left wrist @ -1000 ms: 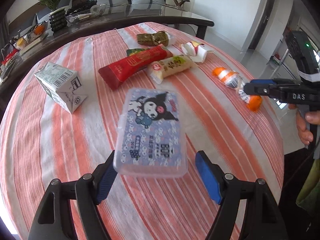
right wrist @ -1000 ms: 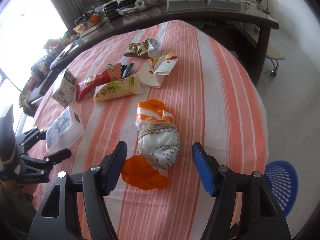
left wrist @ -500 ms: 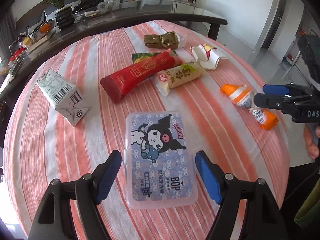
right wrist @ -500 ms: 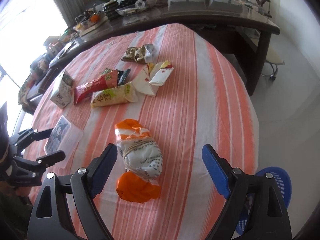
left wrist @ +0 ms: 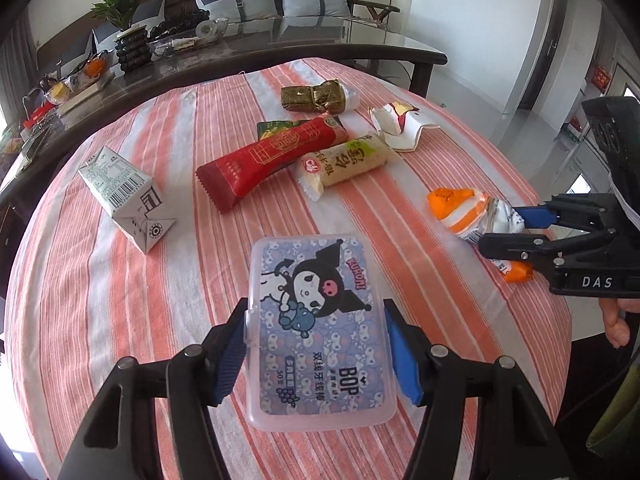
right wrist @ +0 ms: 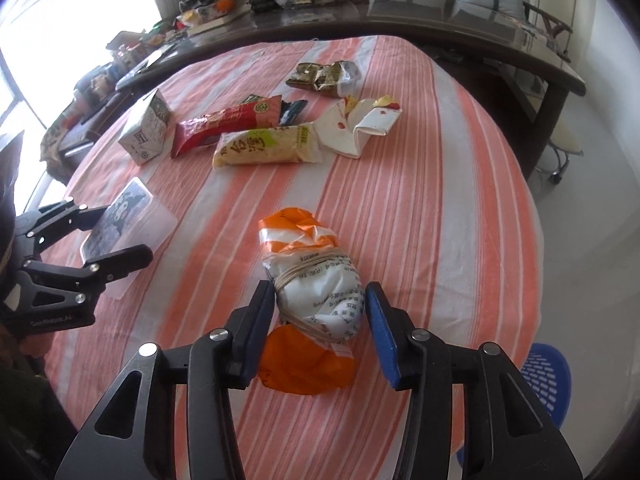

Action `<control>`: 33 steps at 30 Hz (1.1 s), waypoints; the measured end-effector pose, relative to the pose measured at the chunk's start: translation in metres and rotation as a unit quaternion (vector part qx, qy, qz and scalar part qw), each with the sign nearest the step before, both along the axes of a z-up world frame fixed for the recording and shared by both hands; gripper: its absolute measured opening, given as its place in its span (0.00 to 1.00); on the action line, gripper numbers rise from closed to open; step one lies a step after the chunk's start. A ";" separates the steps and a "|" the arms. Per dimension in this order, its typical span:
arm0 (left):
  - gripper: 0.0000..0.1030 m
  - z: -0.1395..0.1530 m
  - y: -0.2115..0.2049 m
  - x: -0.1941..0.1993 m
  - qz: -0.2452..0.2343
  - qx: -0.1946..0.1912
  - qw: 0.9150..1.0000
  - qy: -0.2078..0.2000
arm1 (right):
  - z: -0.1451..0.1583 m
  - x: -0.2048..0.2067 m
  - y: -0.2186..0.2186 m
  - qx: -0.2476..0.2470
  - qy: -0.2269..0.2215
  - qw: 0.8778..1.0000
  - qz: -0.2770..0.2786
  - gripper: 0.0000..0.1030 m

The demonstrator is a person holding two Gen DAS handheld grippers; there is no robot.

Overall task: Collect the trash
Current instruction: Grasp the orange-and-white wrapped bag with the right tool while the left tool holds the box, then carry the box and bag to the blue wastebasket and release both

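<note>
A clear plastic box with a cartoon lid lies on the striped tablecloth between the blue pads of my left gripper, which touch its sides; it also shows in the right wrist view. My right gripper straddles a bundled orange-and-white plastic bag, its jaws close beside the bag with small gaps; the bag shows too in the left wrist view.
Farther on the round table lie a milk carton, a red wrapper, a yellow snack bag, a dark gold packet and a crumpled white wrapper. A blue basket stands on the floor to the right.
My left gripper has closed in onto the cartoon box's sides. My right gripper has moved forward and narrowed around the orange-and-white bag.
</note>
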State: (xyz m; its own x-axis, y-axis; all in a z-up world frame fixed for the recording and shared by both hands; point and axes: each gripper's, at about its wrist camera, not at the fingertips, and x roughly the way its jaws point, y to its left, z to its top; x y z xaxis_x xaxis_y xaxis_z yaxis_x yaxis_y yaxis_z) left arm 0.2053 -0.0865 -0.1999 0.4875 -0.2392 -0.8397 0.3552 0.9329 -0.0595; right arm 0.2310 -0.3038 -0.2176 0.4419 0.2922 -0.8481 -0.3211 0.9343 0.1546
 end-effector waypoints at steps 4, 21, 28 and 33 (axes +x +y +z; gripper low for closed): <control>0.62 -0.002 -0.003 -0.005 0.012 -0.016 1.000 0.004 | -0.002 0.002 0.003 0.010 0.002 1.000 -0.003 0.41; 0.62 0.009 -0.079 -0.028 -0.023 -0.062 0.998 0.001 | 0.023 -0.038 -0.047 0.058 -0.066 0.995 -0.039 0.41; 0.62 0.015 -0.156 -0.038 -0.093 -0.076 0.993 0.002 | 0.022 -0.069 -0.138 0.073 -0.075 0.985 -0.136 0.41; 0.62 0.024 -0.212 -0.043 -0.140 -0.081 0.987 0.001 | 0.013 -0.095 -0.204 0.059 -0.065 0.976 -0.201 0.41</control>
State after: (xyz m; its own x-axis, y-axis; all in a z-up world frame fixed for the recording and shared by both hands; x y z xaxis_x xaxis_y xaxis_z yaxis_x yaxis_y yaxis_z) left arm 0.1628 -0.2983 -0.1755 0.3813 -0.4958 -0.7803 0.5967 0.7766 -0.2019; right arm 0.1365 -0.5078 -0.2042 0.6432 0.1659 -0.7475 0.0433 0.9668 0.2519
